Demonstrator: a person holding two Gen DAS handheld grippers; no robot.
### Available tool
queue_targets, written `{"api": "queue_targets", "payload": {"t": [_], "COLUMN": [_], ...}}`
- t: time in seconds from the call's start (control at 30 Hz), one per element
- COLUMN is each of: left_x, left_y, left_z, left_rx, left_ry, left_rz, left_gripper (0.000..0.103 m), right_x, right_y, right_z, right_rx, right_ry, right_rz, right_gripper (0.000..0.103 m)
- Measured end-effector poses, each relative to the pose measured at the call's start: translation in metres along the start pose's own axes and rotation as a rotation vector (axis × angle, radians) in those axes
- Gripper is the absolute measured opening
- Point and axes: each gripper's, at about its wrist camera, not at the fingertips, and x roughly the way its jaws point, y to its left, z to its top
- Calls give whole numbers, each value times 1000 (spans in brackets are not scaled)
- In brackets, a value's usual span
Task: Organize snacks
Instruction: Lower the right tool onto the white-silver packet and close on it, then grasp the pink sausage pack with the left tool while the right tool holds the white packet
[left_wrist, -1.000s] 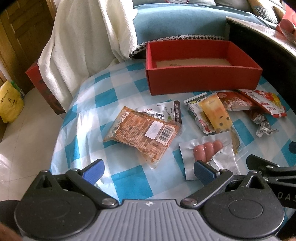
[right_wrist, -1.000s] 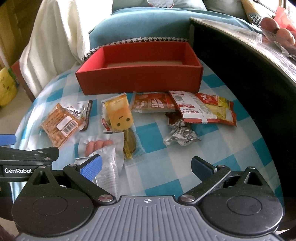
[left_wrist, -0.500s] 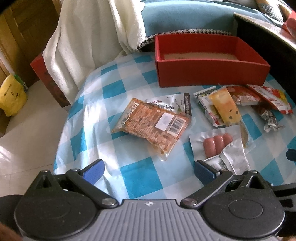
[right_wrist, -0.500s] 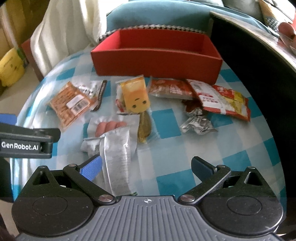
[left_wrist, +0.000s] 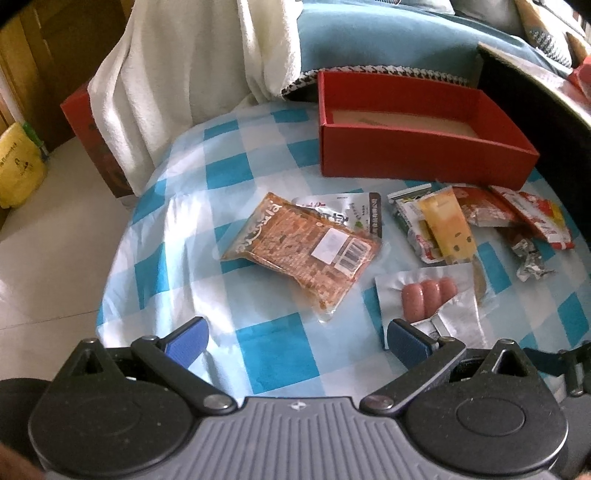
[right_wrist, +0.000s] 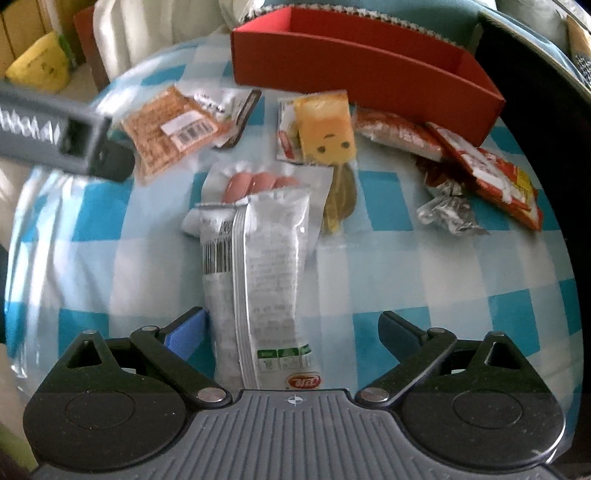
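Note:
A red box (left_wrist: 424, 158) (right_wrist: 354, 70) stands empty at the far side of the checked table. Snack packs lie in front of it: an orange pack (left_wrist: 303, 251) (right_wrist: 170, 133), a yellow face pack (left_wrist: 448, 229) (right_wrist: 327, 131), a sausage pack (left_wrist: 424, 295) (right_wrist: 258, 181), red packs (left_wrist: 532, 218) (right_wrist: 491, 173) and a long silver pack (right_wrist: 266, 266). My left gripper (left_wrist: 295, 338) hovers open above the near table edge, short of the orange pack. My right gripper (right_wrist: 291, 326) is open too, with the silver pack's near end lying between its fingers.
A crumpled foil wrapper (right_wrist: 448, 212) lies at the right. A white towel (left_wrist: 192, 74) hangs over a blue seat behind the table. A dark cabinet (right_wrist: 546, 110) borders the table's right side. A yellow bag (left_wrist: 18, 166) sits on the floor at the left.
Both grippers have drawn back toward the near table edge. The long silver pack has come into the right wrist view between the open fingers. No snack has moved.

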Motion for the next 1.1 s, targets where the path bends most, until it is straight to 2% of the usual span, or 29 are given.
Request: {"api": "queue_targets", "payload": {"t": [0.1,0.2,0.5,0.57,0.63,0.7,0.77,0.87,0.93,1.1], "left_x": [-1,-1,4,5,6,8,8,10,11,17], "left_y": [2,5,9,11,13,15,13,8,6,-8], "left_z": [1,1,-4,-6,-6,-6,-6,-6,-6,-5], "left_rx": [-9,-15,-10,-15,-24,-30,-22,3,8,41], "left_ry": [4,6,32,31,36,41,39,39,41,60], "left_rz": [-19,-30,-14,-5,4,15,23,36,27,17], "left_gripper": [99,99,99,99,99,99,99,99,99,99], "right_x": [8,11,12,10,7,3,0,-3,-7,-34], "right_y": [7,3,3,1,-2,-5,-9,-15,-21,-37], "right_z": [-2,-1,3,6,8,9,10,10,10,9], "right_rx": [-34,12,10,6,11,13,18,39,64,122], "right_ry": [25,55,75,56,35,12,8,14,14,-50], "right_rz": [-19,39,43,26,29,34,32,60,87,126], "right_gripper": [103,103,103,96,83,64,56,50,49,49]}}
